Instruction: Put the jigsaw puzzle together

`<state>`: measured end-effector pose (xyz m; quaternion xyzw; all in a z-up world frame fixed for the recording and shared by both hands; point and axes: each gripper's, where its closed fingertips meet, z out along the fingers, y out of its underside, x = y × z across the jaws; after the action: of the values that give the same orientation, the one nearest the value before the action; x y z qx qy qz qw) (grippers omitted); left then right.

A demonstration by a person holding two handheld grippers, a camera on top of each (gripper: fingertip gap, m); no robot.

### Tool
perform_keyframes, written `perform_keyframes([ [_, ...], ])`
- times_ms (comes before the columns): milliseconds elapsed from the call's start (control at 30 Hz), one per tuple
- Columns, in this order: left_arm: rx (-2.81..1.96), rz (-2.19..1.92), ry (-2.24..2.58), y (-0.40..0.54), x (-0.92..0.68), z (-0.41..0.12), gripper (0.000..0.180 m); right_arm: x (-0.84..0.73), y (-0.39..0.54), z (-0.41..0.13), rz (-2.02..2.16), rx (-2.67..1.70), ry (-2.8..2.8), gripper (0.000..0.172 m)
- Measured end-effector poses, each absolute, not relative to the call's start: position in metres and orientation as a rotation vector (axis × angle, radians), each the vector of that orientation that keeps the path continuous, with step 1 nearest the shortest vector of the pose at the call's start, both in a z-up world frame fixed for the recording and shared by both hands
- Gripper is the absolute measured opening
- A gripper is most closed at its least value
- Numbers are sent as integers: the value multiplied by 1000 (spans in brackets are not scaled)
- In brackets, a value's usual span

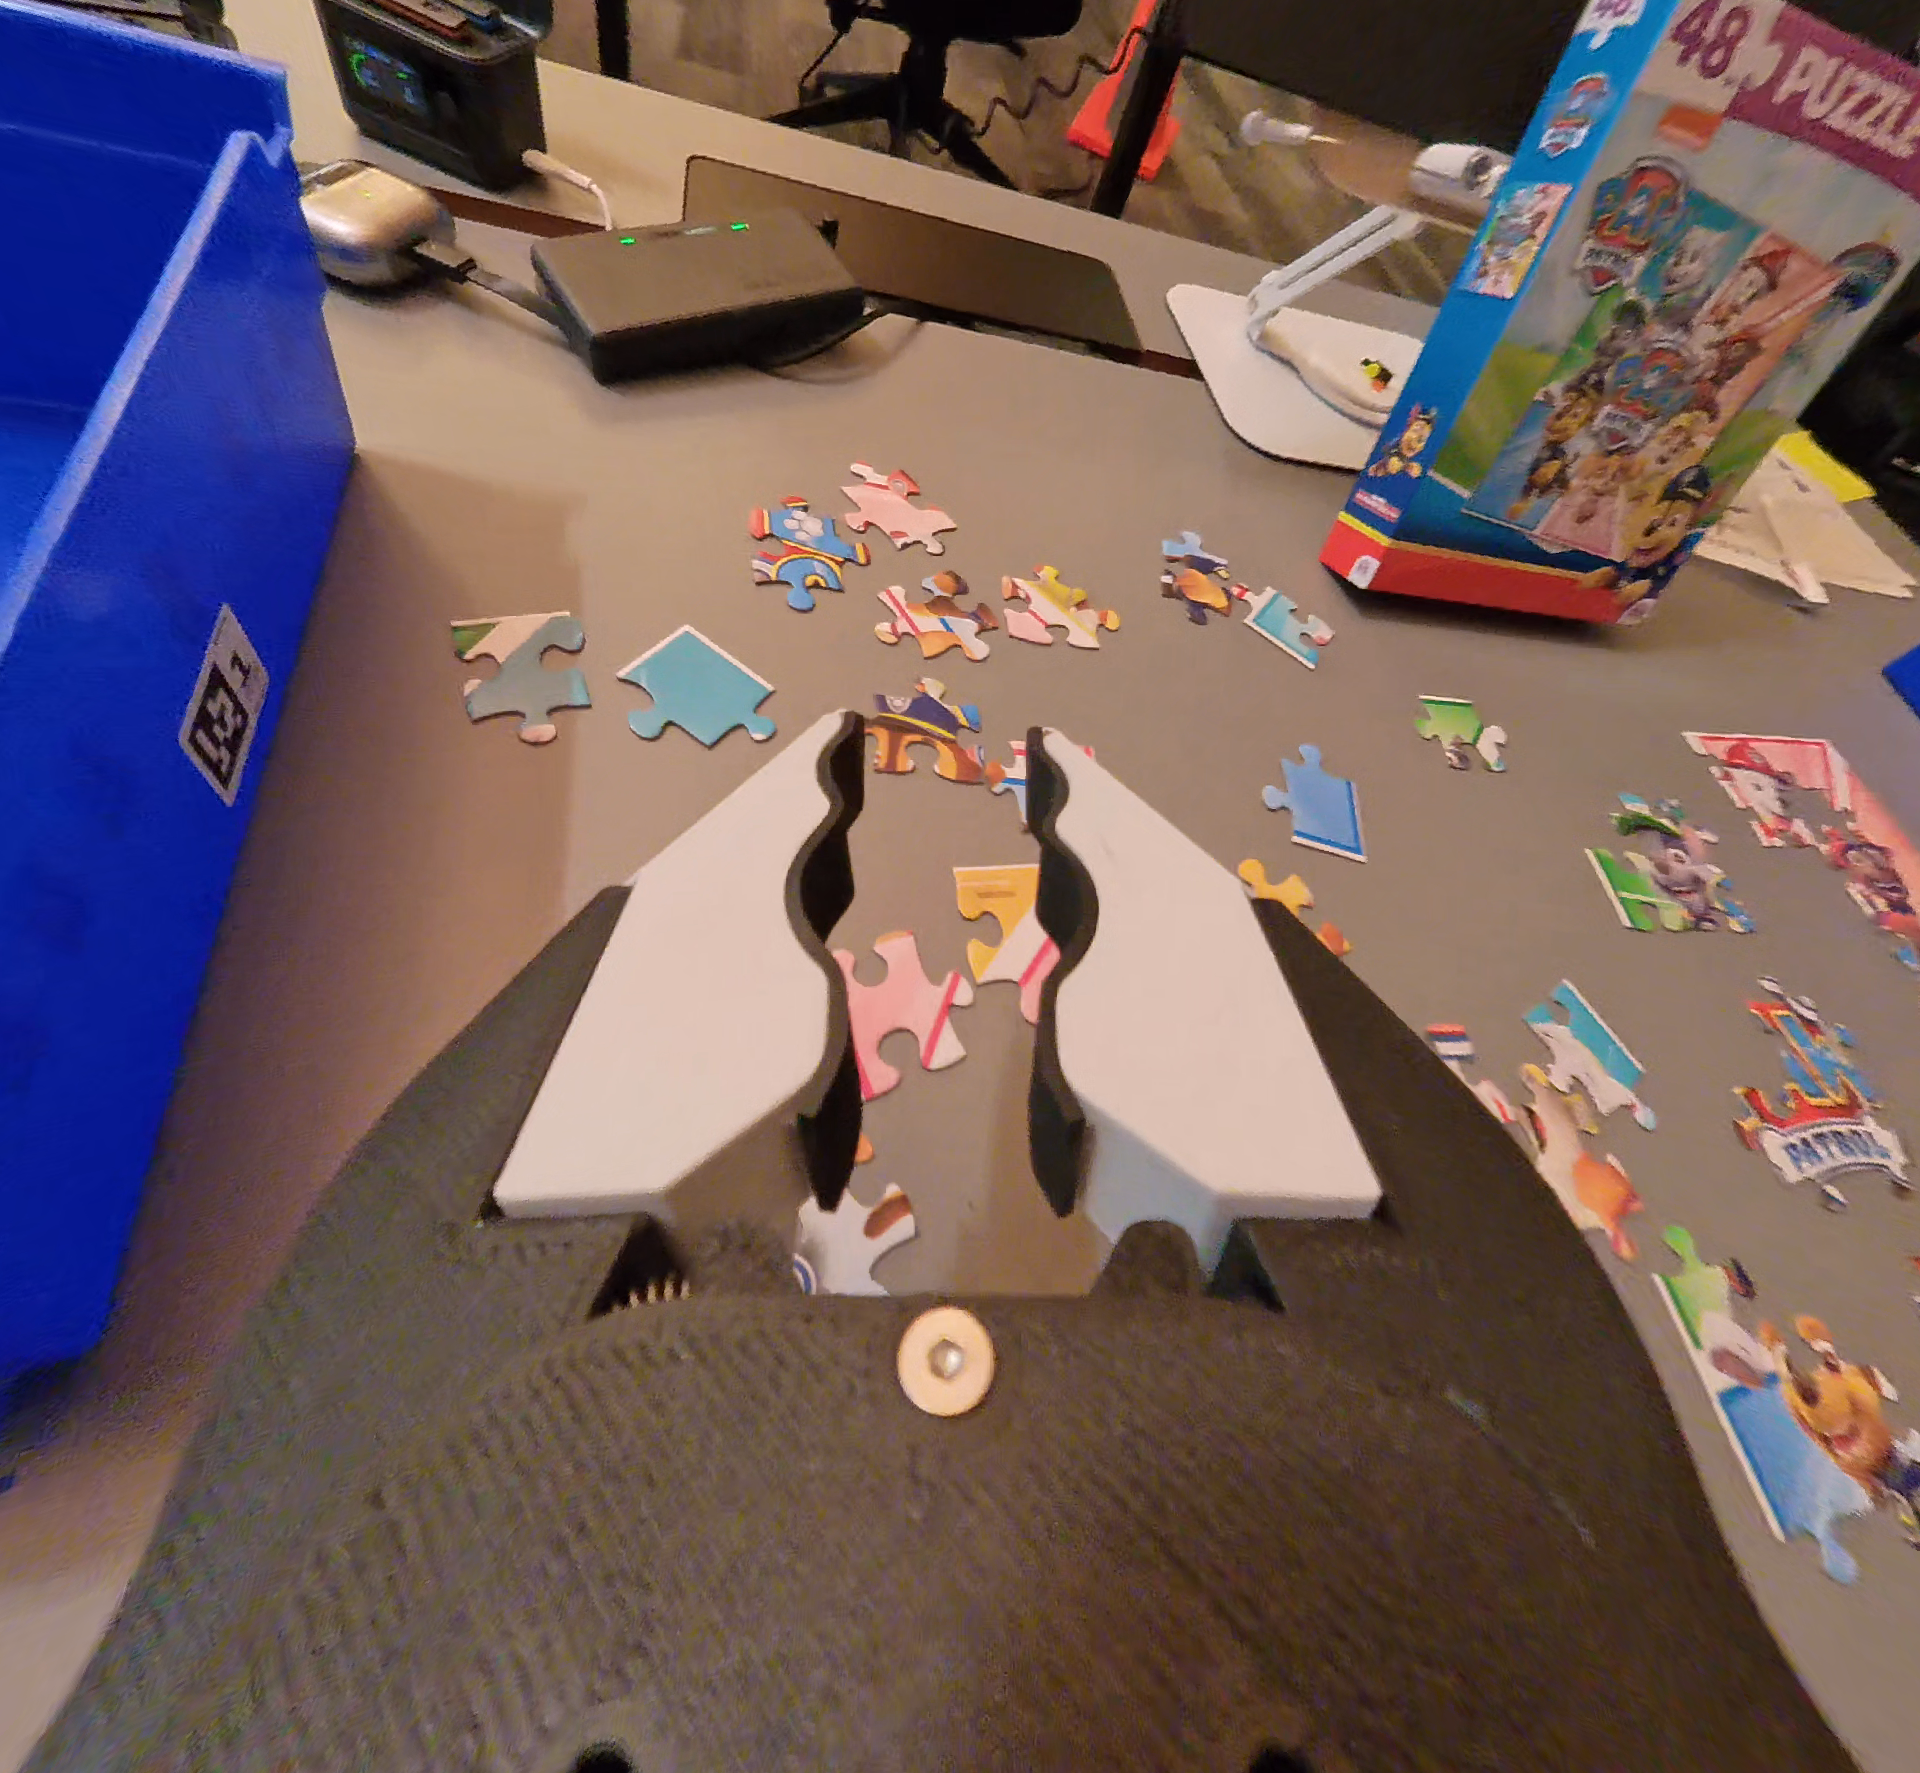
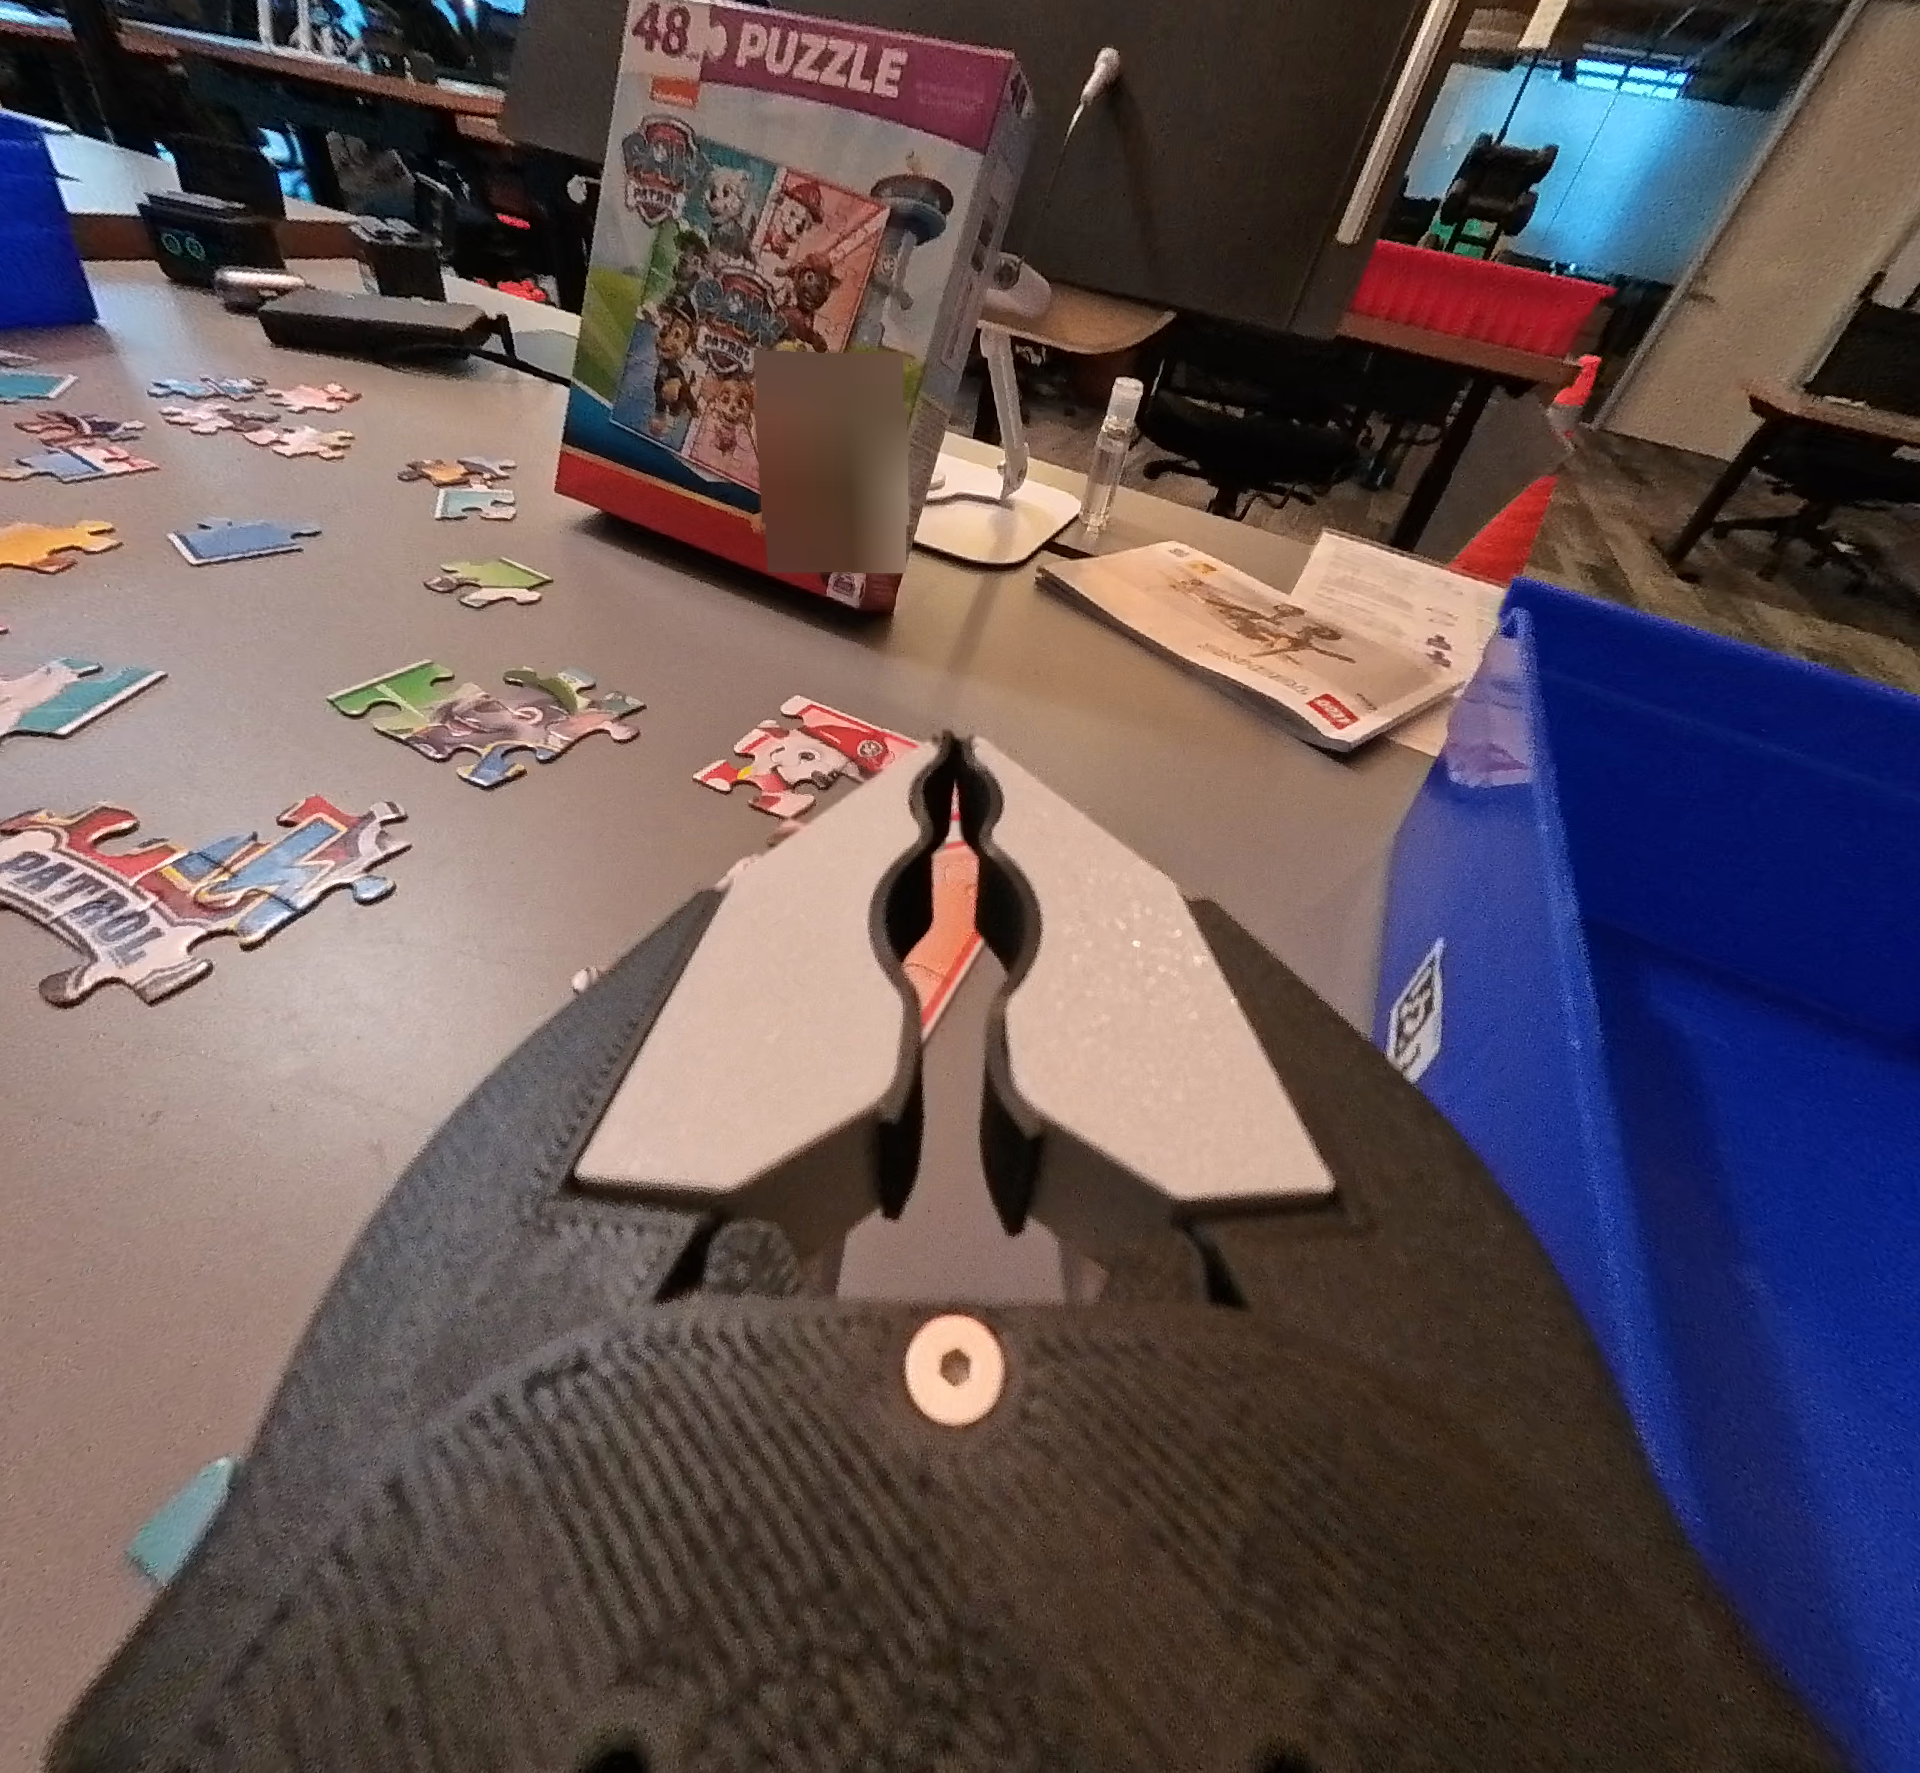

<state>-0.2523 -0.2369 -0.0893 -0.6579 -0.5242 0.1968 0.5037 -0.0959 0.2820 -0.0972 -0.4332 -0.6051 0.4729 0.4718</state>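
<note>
My left gripper (image 1: 945, 731) is open and hovers over loose puzzle pieces on the grey table (image 1: 468, 840). Nothing is between its pads. A pink piece (image 1: 904, 1006) and a yellow piece (image 1: 997, 908) show on the table through the gap between the fingers. A dark blue and brown piece (image 1: 925, 736) lies just past the fingertips. My right gripper (image 2: 951, 749) is shut, its tips together just above a joined red and white cluster of pieces (image 2: 810, 757). A pink and red part of that cluster shows under its fingers.
A puzzle box (image 1: 1631, 321) stands upright at the back; it also shows in the right wrist view (image 2: 790, 289). Blue bins stand at the left (image 1: 135, 476) and the right (image 2: 1683, 996). A booklet (image 2: 1247, 643), a black charger (image 1: 696, 289) and a white stand base (image 1: 1288, 373) lie beyond the pieces. Tip to tip, the grippers are about 55 centimeters apart.
</note>
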Motion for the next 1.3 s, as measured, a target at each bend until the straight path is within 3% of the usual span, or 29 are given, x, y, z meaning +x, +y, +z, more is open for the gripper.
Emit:
perform_keyframes([
  [1300, -1560, 473, -1357, -262, -255, -129, 30, -104, 289, -102, 1115, -1104, -1485, 0],
])
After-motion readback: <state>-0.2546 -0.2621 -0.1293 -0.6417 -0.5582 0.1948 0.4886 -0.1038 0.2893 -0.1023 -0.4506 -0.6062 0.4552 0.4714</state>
